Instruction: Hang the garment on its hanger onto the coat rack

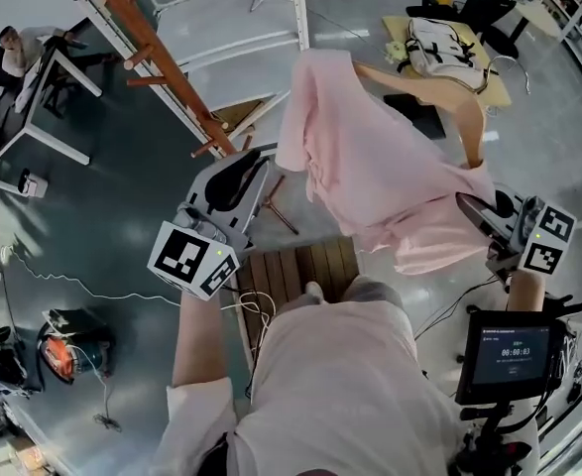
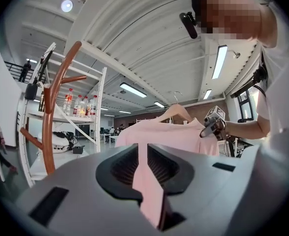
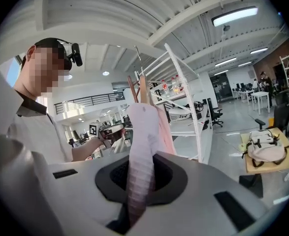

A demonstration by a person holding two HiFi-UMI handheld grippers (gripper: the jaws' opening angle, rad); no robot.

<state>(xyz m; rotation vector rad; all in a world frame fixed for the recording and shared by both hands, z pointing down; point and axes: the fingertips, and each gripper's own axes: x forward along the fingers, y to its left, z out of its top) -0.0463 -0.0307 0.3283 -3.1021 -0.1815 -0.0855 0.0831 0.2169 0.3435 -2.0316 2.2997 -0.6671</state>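
Head view: your left gripper (image 1: 256, 172) and right gripper (image 1: 469, 206) each pinch an end of the pink garment (image 1: 370, 167), which hangs between them on its hanger (image 1: 469, 117).

Left gripper view: jaws clamped on cloth, and the coat rack (image 2: 48, 122) stands off to the left, so your left hand's nearer.

Right gripper view: jaws clenched on cloth too, rack beyond it.

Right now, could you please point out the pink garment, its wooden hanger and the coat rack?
pink garment (image 1: 390, 167), head view, middle of the fabric.
wooden hanger (image 1: 472, 127), head view, its bare arm.
coat rack (image 1: 152, 43), head view, its brown pole.
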